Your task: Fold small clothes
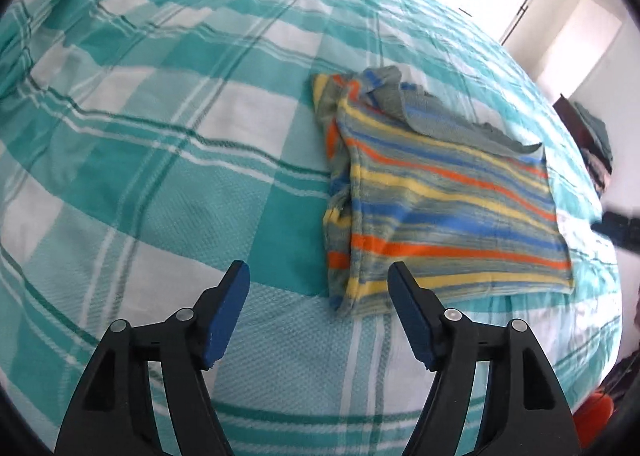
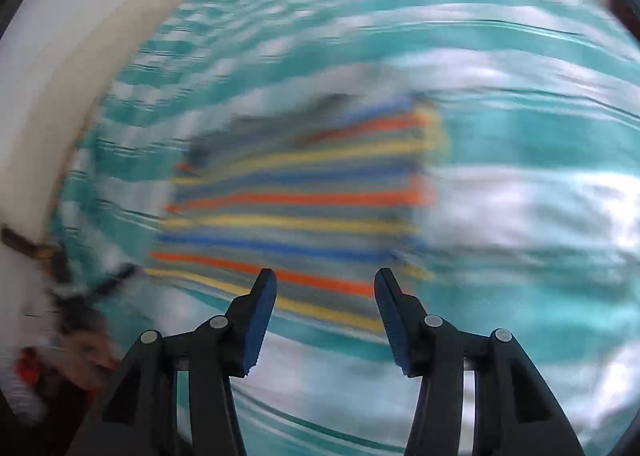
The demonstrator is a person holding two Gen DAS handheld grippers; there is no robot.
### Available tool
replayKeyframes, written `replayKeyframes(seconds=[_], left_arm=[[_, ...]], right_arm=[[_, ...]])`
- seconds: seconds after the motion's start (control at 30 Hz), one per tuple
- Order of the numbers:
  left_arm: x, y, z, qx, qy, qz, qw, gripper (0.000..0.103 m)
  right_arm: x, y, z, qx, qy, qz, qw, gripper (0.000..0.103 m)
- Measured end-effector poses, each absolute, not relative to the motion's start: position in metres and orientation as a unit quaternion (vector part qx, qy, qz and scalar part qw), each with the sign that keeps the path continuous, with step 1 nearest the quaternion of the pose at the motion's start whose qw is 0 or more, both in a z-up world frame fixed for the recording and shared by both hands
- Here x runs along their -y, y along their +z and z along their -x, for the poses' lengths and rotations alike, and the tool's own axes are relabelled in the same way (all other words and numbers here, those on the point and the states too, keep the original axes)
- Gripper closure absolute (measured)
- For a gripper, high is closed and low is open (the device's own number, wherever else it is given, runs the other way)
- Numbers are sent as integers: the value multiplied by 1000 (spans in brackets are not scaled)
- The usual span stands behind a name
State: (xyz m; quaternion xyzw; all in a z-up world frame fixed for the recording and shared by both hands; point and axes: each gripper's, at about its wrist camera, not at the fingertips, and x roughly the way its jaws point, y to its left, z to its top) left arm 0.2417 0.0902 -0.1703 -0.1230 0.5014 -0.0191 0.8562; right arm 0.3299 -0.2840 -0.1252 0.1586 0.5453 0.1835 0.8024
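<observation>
Your striped grey knit garment with orange, yellow and blue bands (image 1: 440, 192) lies partly folded on the teal-and-white checked bed (image 1: 160, 136). Both your left hand-held gripper (image 1: 318, 276) and right hand-held gripper (image 2: 325, 284) hang wide and empty; next, pinch the near hem and fold again.

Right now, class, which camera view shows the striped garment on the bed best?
The left wrist view: the striped garment is sharp, with its folded edges and grey flap visible. The right wrist view shows only motion-blurred stripes.
</observation>
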Motion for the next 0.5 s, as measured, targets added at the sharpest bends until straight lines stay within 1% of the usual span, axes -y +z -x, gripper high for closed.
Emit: replayKeyframes(seconds=[0.07,0.13,0.2,0.27,0.33,0.43,0.5], left_arm=[[-91,-183,-241,-506,-12,127,853,30],[-101,-190,-227,-496,-17,143,856,30],[-105,-194,-216,-484,-29,148,862,30],[-102,-197,-210,-484,-34,125,865,30],[-96,-195,-212,-488,-36,103,866,29],[-98,-196,-216,-488,-39,113,865,26],[-100,-196,-220,-487,-39,125,863,25]], right_arm=[[254,-134,-362,-559,219,-197,775,52],[224,-162,-403,-591,229,-218,742,51],[205,-195,-441,-625,215,-210,721,52],[199,-215,-476,-630,178,-204,728,53],[204,-210,-508,-590,167,-240,752,53],[215,-183,-528,-505,172,-304,789,53],[211,-169,-529,-486,186,-317,793,53]])
